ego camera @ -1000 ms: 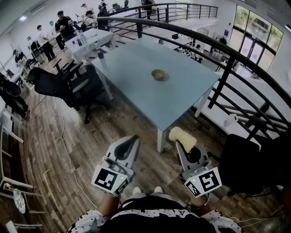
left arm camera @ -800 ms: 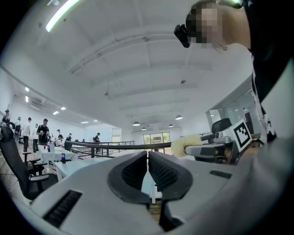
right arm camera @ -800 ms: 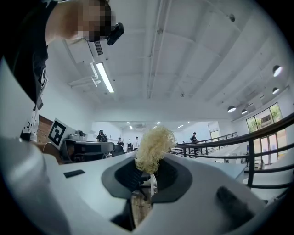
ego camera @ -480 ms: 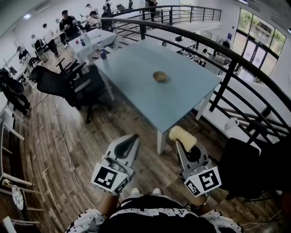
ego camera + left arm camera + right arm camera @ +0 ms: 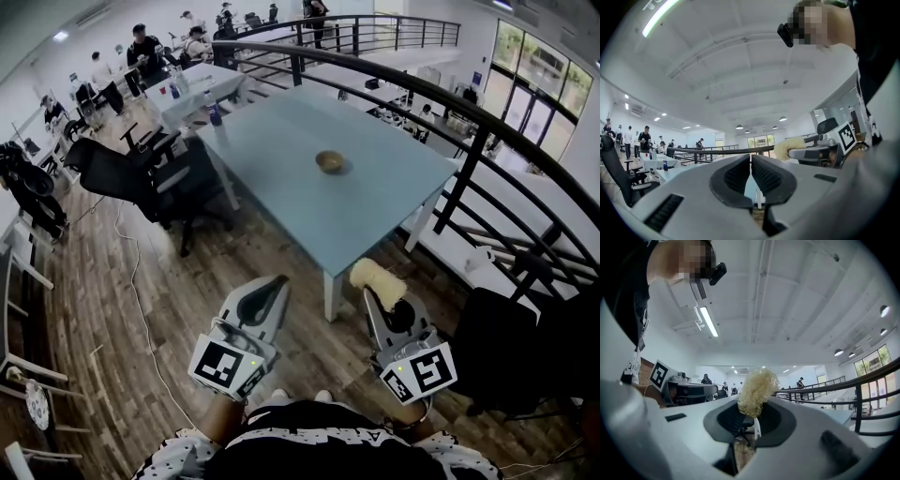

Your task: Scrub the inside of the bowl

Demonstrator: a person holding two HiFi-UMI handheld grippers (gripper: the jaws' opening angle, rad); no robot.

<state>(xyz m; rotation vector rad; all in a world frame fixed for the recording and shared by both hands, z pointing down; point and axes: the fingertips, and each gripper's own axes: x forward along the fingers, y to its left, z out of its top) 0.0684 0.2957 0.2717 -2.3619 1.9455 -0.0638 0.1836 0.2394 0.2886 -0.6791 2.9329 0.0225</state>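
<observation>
A small brownish bowl [image 5: 329, 162] sits alone near the middle of the pale blue table [image 5: 281, 169], far ahead of both grippers. My right gripper [image 5: 374, 283] is shut on a pale yellow scrubber [image 5: 377, 278], whose fuzzy tuft [image 5: 756, 386] sticks out past the jaw tips. My left gripper [image 5: 272, 287] is shut with nothing between its jaws. Both grippers are held close to the body, over the wooden floor and short of the table's near corner. The scrubber [image 5: 789, 148] also shows from the left gripper view.
A black curved railing [image 5: 487, 122] runs along the table's right side. Black office chairs [image 5: 141, 178] stand left of the table, another dark chair [image 5: 506, 347] at the right. A white table [image 5: 192, 84] with people around it is at the back left. A cable [image 5: 131, 281] trails on the floor.
The view has shifted slightly toward the table. Both grippers keep their pose and the scrubber stays held.
</observation>
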